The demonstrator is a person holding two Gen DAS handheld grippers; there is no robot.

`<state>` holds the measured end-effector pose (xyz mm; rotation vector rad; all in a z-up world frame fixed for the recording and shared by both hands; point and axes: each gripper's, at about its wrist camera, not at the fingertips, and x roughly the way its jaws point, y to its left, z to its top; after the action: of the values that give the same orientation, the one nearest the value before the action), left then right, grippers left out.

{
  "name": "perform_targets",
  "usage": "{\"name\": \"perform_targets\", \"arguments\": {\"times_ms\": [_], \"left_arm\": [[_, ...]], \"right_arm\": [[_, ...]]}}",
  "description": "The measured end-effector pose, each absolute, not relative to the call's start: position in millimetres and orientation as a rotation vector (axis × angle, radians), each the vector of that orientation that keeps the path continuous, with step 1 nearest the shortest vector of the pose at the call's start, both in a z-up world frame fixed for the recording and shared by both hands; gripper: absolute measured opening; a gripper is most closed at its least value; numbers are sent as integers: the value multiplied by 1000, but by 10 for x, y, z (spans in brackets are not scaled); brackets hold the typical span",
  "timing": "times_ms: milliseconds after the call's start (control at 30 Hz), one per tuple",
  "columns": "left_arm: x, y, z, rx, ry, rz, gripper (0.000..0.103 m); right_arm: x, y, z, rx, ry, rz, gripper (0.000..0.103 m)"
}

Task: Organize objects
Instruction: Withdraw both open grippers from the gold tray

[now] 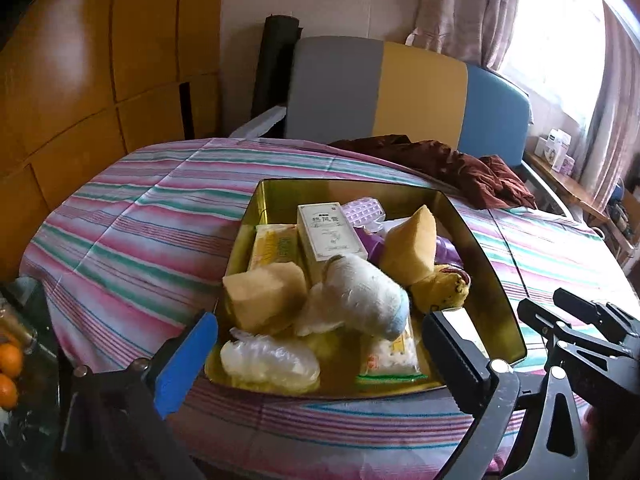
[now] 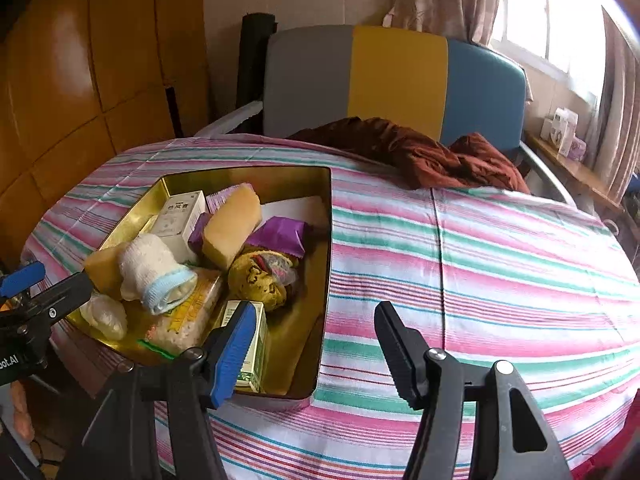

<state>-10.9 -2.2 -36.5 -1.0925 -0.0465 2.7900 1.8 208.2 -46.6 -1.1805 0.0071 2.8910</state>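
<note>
Gold-coloured rectangular metal tin (image 1: 486,240) sits on the striped pink, green and white tablecloth (image 2: 480,260), toward its left-near side. It's full: white medicine box with printed characters (image 1: 330,232), two tan sponge blocks (image 1: 264,294), a white rolled sock with pale blue cuff (image 1: 360,296), a yellow patterned cloth bundle (image 2: 258,280), a purple foil packet (image 2: 282,236), a clear plastic bag wad (image 1: 268,360), a zip bag of small white pieces (image 1: 390,354), and a green-and-white carton (image 2: 254,344) standing at the near wall.

My left gripper (image 1: 316,344) hangs low over the tin's near edge, pointing in across the contents. Jaws spread wide, holding nothing, blue pad at the tin's near-left corner, black finger over the near-right part. Can't tell whether either finger touches the rim.

My right gripper (image 2: 312,344) is just right of it, also low and level, straddling the tin's right wall: blue pad in front of the carton, black finger over bare cloth. Jaws wide apart, nothing between them.

Behind the tin, a crumpled dark red-brown cloth (image 2: 420,152) lies at the table's far edge, against a grey, yellow and blue panelled chair back (image 2: 396,80). Oranges (image 1: 10,372) are visible off the table's left.
</note>
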Motion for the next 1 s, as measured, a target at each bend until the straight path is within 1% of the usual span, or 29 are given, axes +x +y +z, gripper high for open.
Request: {"name": "perform_targets", "arguments": {"times_ms": [167, 433, 567, 800, 1000], "left_arm": [[-85, 10, -322, -1097, -25, 2807, 103], [31, 171, -162, -1024, 35, 2863, 103], [28, 257, -137, -1039, 100, 2882, 103], [14, 219, -166, -1060, 23, 2851, 103], [-7, 232, -187, -1066, 40, 2847, 103]], "right_arm": [[39, 2031, -472, -1186, -1, 2910, 63], [61, 1981, -480, -1200, 1, 2922, 63], [47, 1979, -493, -1219, 15, 2921, 63], [-12, 1945, -480, -1233, 19, 2939, 63], [-30, 1911, -481, -1225, 10, 2946, 63]]}}
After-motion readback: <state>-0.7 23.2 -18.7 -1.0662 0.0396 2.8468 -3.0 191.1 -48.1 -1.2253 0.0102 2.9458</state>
